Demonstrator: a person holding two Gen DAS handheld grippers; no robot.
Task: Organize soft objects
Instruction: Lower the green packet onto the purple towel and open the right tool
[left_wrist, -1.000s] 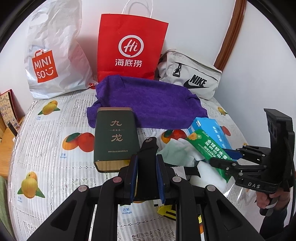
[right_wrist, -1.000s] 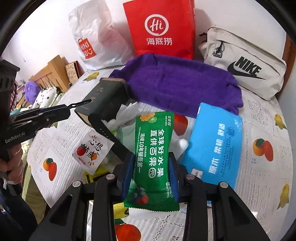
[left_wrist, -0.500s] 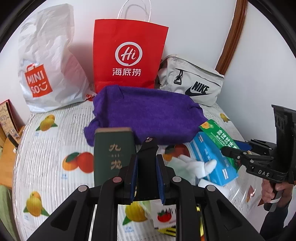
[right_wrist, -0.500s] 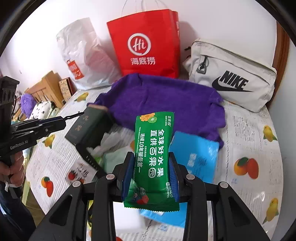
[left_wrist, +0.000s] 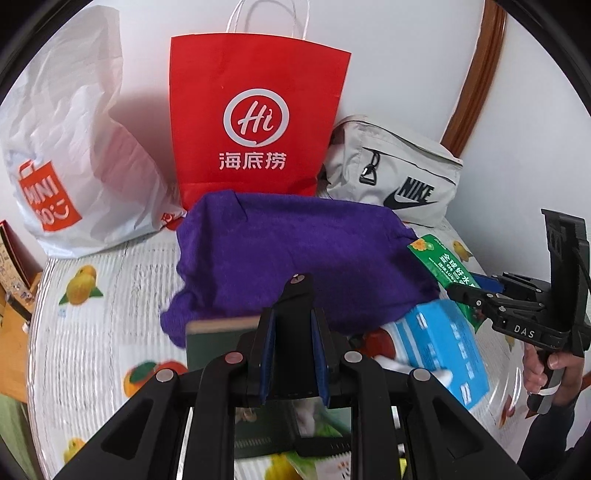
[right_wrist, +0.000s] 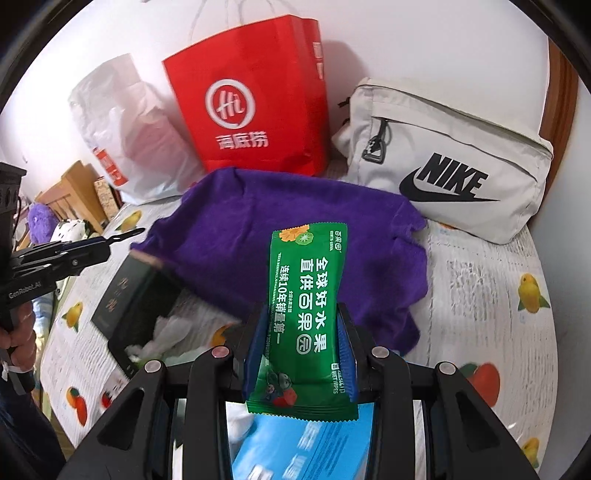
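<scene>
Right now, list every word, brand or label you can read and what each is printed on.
"Hi" and "海底捞": red paper bag
"NIKE": grey pouch
"MINISO", partly creased: white plastic bag
"全球好水果 直供百果", "WET WIPES": green wipes packet
"DAS": right gripper
"GenRobot.AI": left gripper
Blue pack and dark green box: too blurred to read.
</scene>
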